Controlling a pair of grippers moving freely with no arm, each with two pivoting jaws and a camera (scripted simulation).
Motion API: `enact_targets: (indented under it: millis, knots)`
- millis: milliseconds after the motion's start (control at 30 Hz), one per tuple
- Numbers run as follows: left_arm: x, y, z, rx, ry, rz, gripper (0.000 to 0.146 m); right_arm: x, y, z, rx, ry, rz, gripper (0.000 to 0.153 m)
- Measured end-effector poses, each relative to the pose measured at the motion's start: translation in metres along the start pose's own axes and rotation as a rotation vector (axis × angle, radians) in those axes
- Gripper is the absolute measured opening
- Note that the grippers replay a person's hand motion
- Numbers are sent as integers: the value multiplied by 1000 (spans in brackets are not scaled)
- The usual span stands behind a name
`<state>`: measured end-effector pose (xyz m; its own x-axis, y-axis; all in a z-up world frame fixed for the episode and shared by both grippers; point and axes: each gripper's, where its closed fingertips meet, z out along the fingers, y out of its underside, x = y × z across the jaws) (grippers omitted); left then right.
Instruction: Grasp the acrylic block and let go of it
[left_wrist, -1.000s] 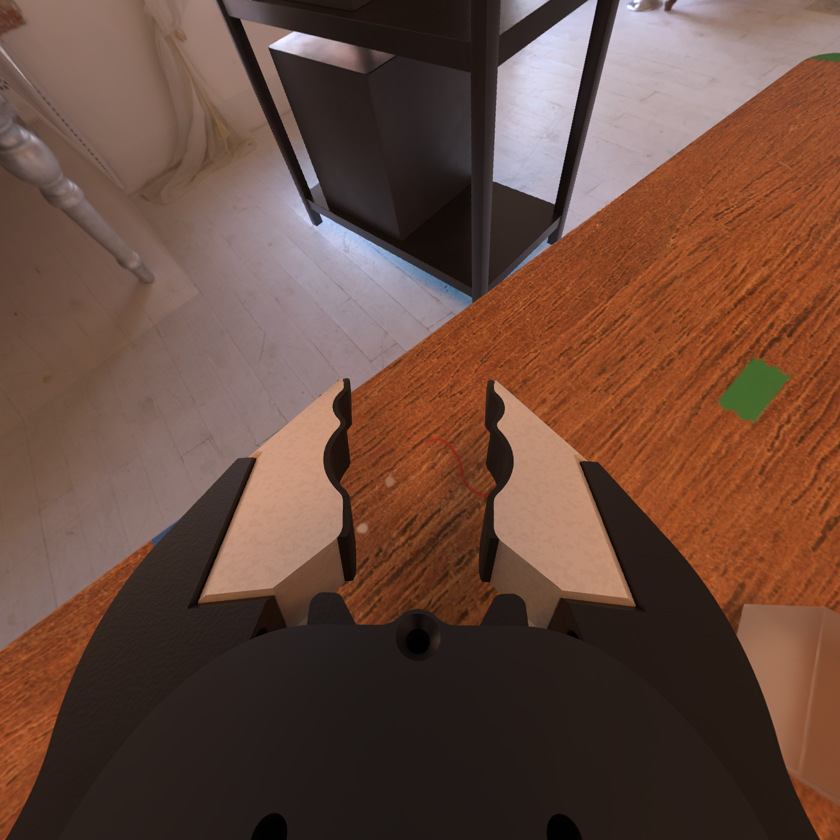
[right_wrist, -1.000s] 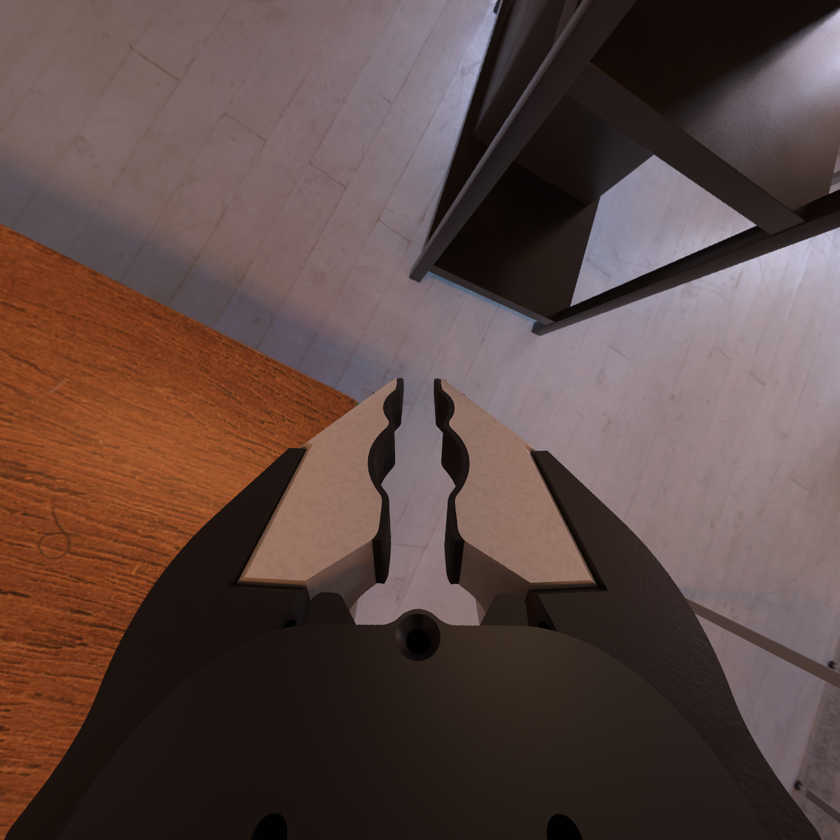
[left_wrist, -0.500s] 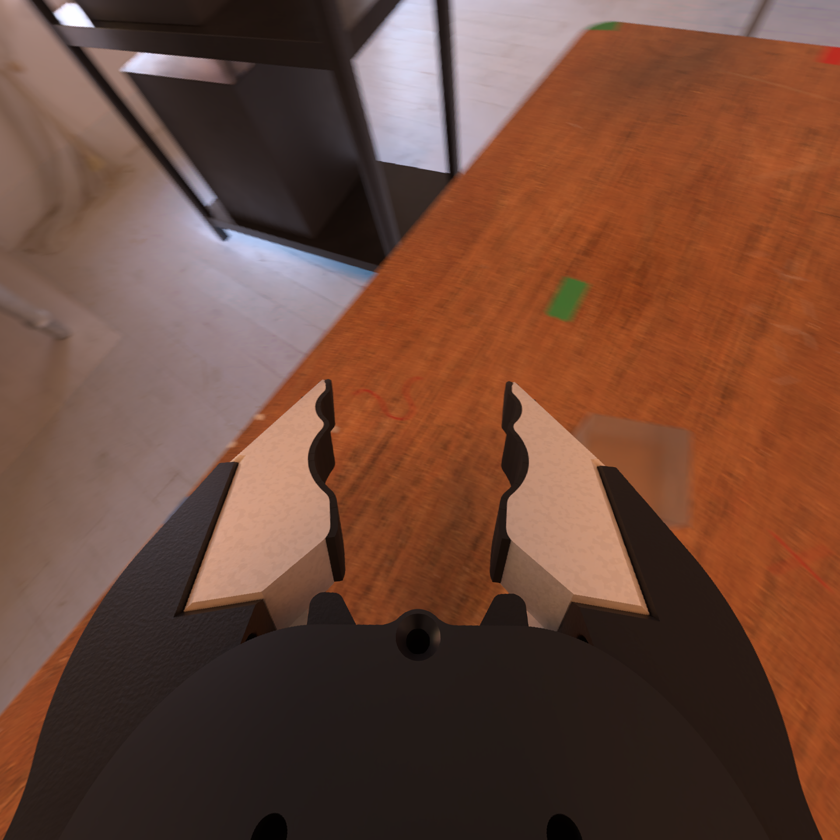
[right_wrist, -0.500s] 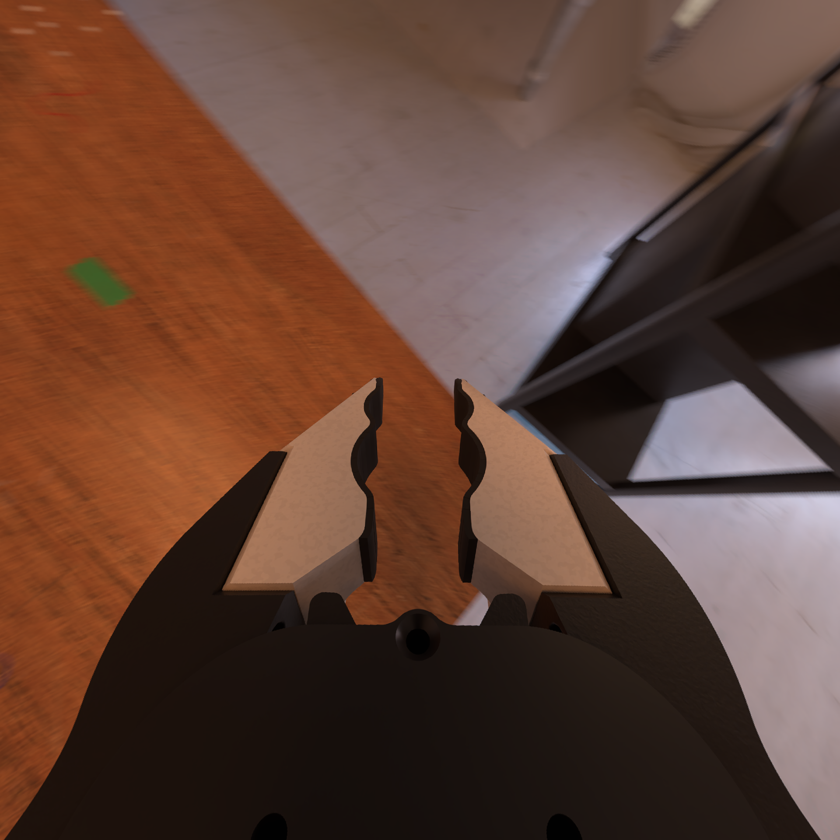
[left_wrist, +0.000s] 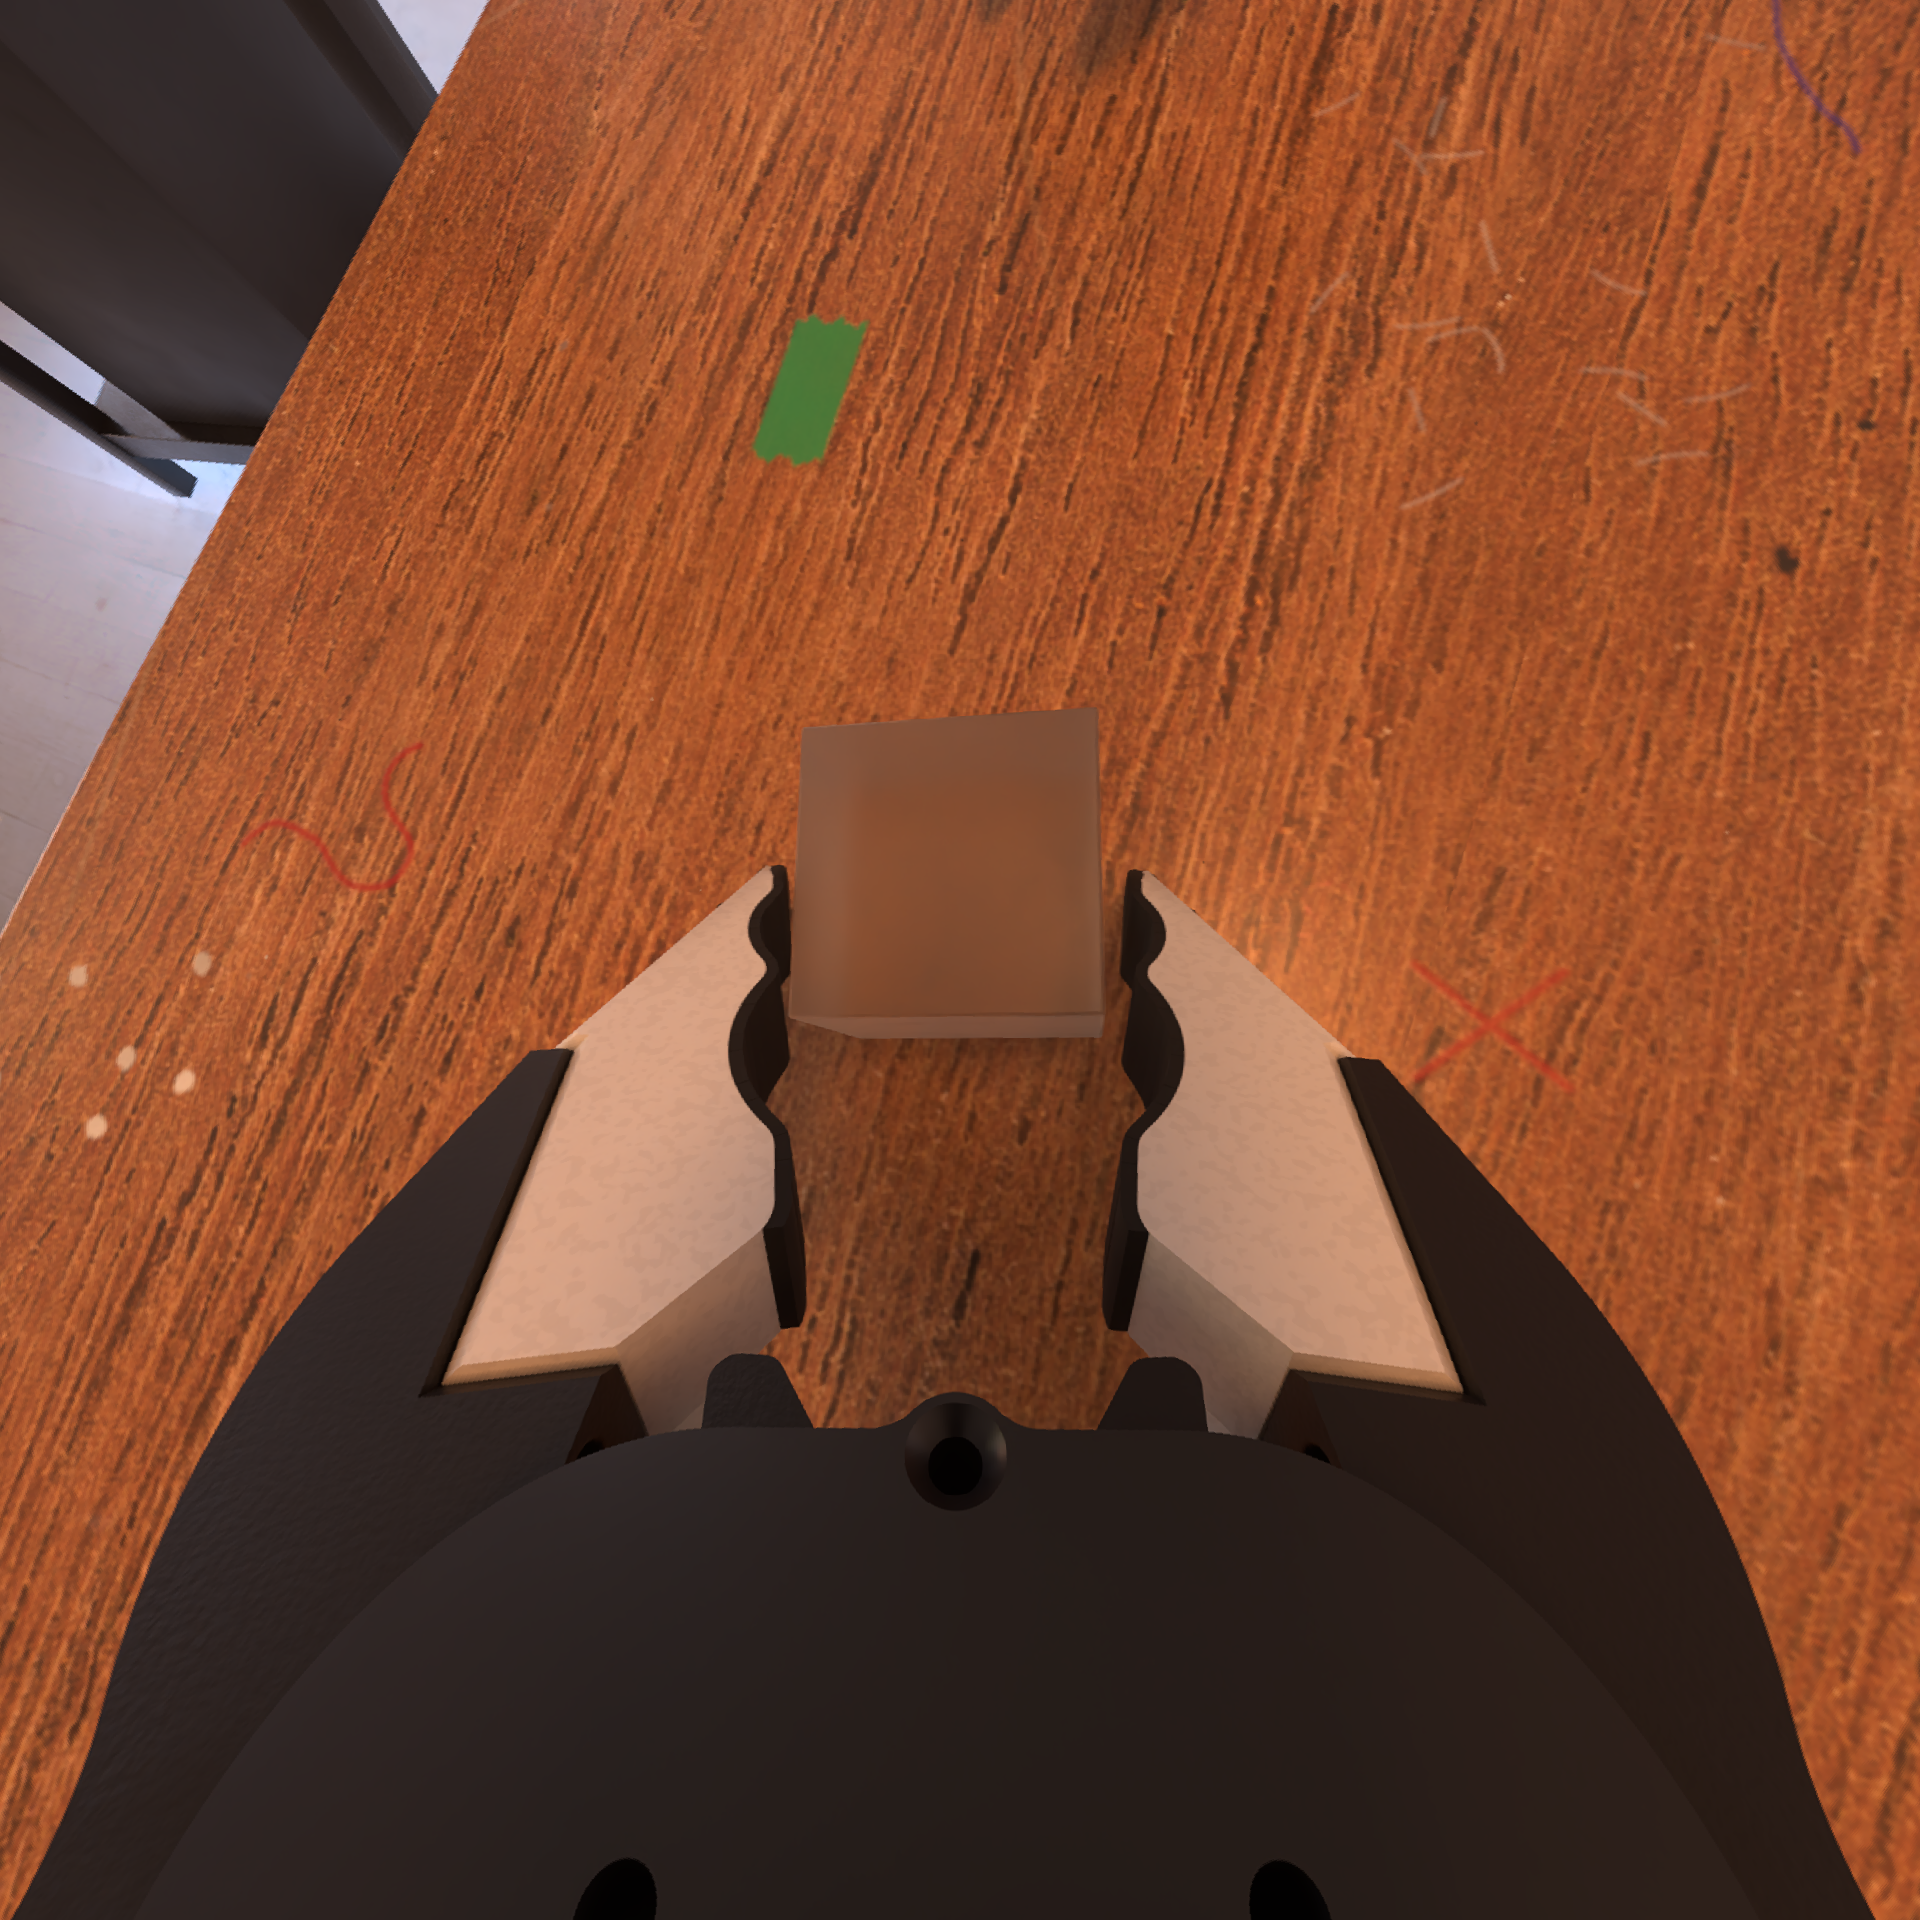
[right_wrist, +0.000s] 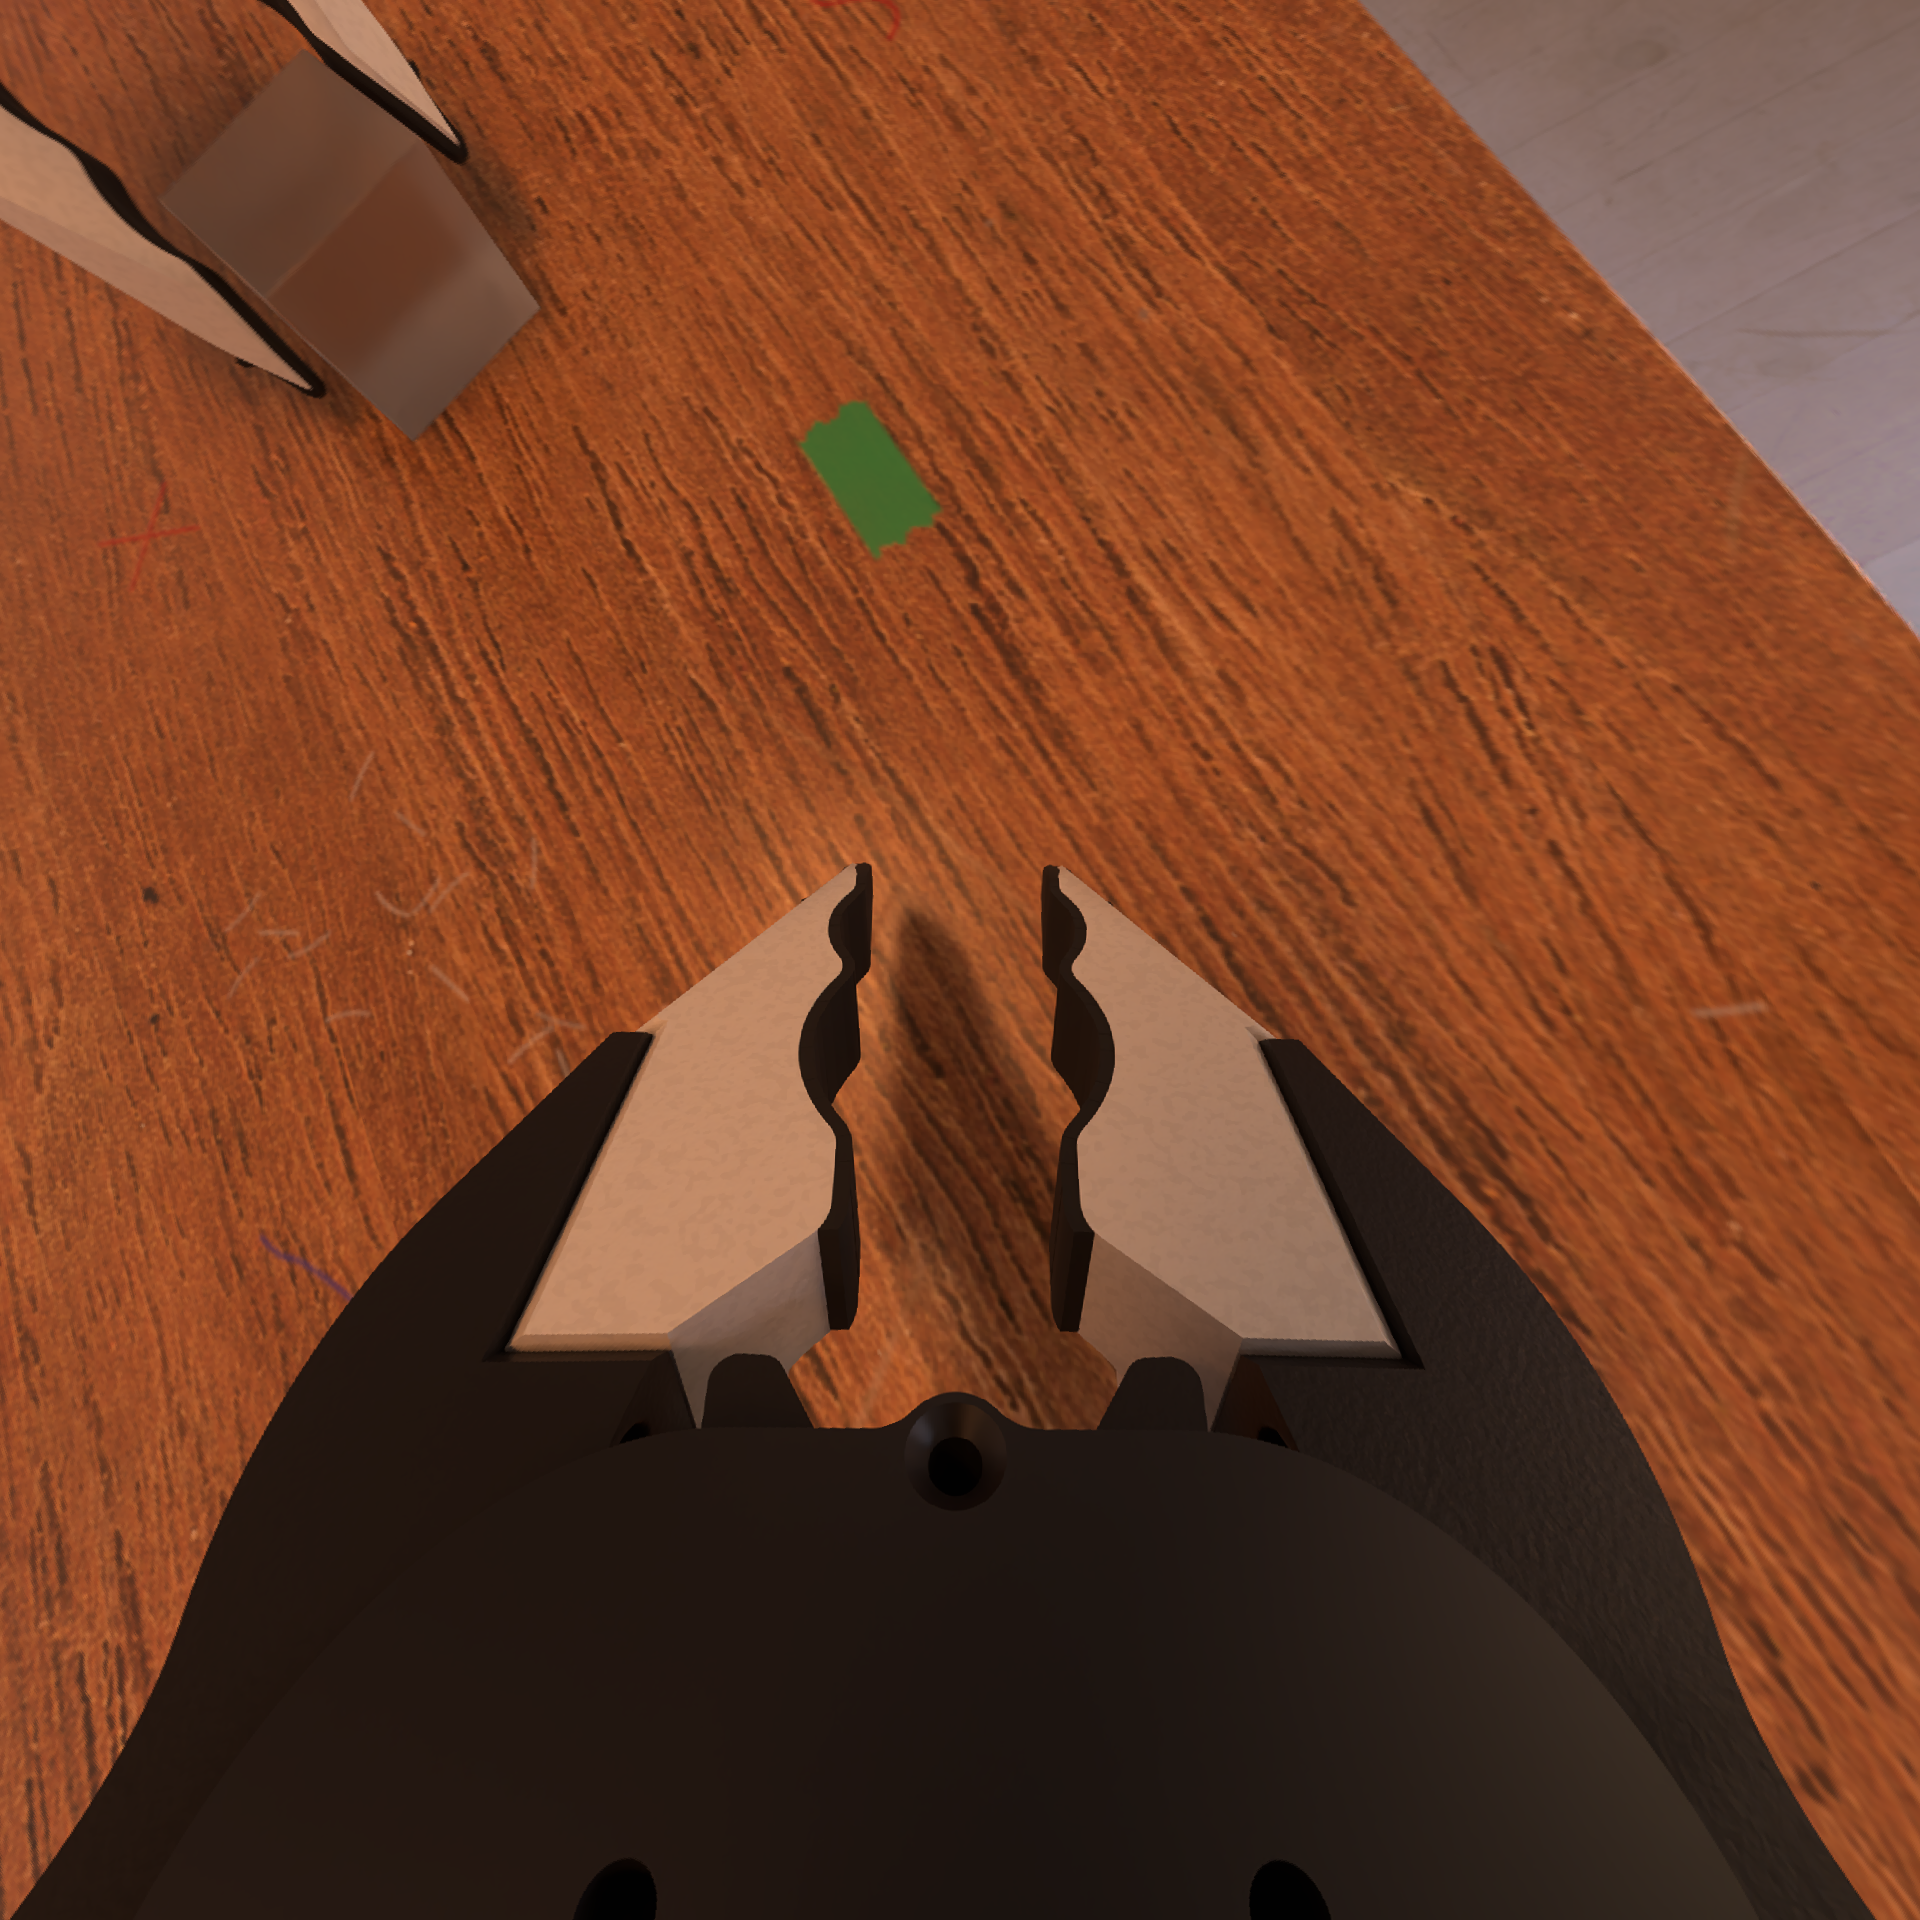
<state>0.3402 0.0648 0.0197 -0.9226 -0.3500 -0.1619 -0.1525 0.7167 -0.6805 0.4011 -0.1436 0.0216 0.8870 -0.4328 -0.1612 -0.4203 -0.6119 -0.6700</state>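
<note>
The acrylic block (left_wrist: 945, 873) is a clear, frosted cube standing on the wooden table (left_wrist: 1247, 520). My left gripper (left_wrist: 956, 883) is open, with its fingertips on either side of the block's near half. The left fingertip (left_wrist: 774, 914) is at the block's side, and a small gap shows at the right one. In the right wrist view the block (right_wrist: 343, 239) is at the top left between the left gripper's fingers (right_wrist: 156, 260). My right gripper (right_wrist: 956, 878) is open and empty, low over bare table, well apart from the block.
A green tape strip (left_wrist: 810, 390) lies beyond the block and also shows in the right wrist view (right_wrist: 871, 478). A red cross (left_wrist: 1491, 1029) and a red squiggle (left_wrist: 343, 831) mark the wood. The table edge and a dark shelf unit (left_wrist: 156, 208) are on the left. Pale floor (right_wrist: 1714, 208) shows beyond the right edge.
My left gripper swung right and forward, so the block now sits between its fingertips. My right gripper swung from the table edge to over the table and opened wider.
</note>
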Motion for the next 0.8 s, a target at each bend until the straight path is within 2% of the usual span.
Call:
enact_targets:
  millis: [267,600,667,733,800]
  knots:
    - [-7,6,-4,-16,-20,-13,61,-10,-13,19,41,-31,-33,19]
    - [-15,36,-29,-69,-24,-62,61,-25,-39,47,45,-47,-111,20]
    - [-13,40,-34,-81,2,-79,60,-24,-42,47,52,-52,-111,26]
    - [-11,44,-42,-72,4,-93,91,-21,-42,43,66,-49,-100,32]
    - [-12,46,-51,-50,10,-113,98,-17,-44,37,80,-24,-97,34]
